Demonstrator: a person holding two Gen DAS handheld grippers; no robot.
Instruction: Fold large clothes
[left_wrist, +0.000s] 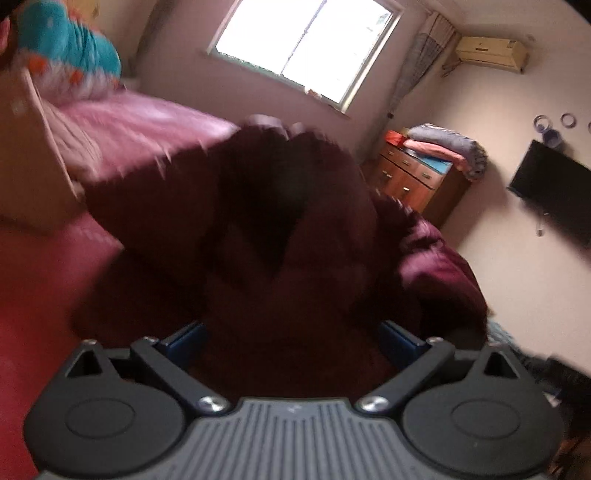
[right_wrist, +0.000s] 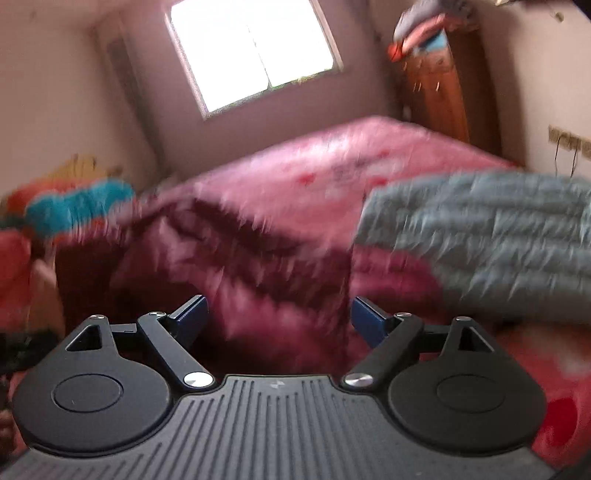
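The dark maroon garment (left_wrist: 280, 229) lies bunched on the pink bed (right_wrist: 332, 166), just ahead of my left gripper (left_wrist: 291, 339). Both jaws stand apart and hold nothing, also on the right gripper (right_wrist: 279, 321). I fear a blind grab catches several layers and spoils the fold.

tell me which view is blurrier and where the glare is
Right wrist view: heaviest motion smear, across the pink bedspread and grey quilted garment; window blown out white. Left wrist view: dark maroon garment soft and underexposed, window also overexposed.
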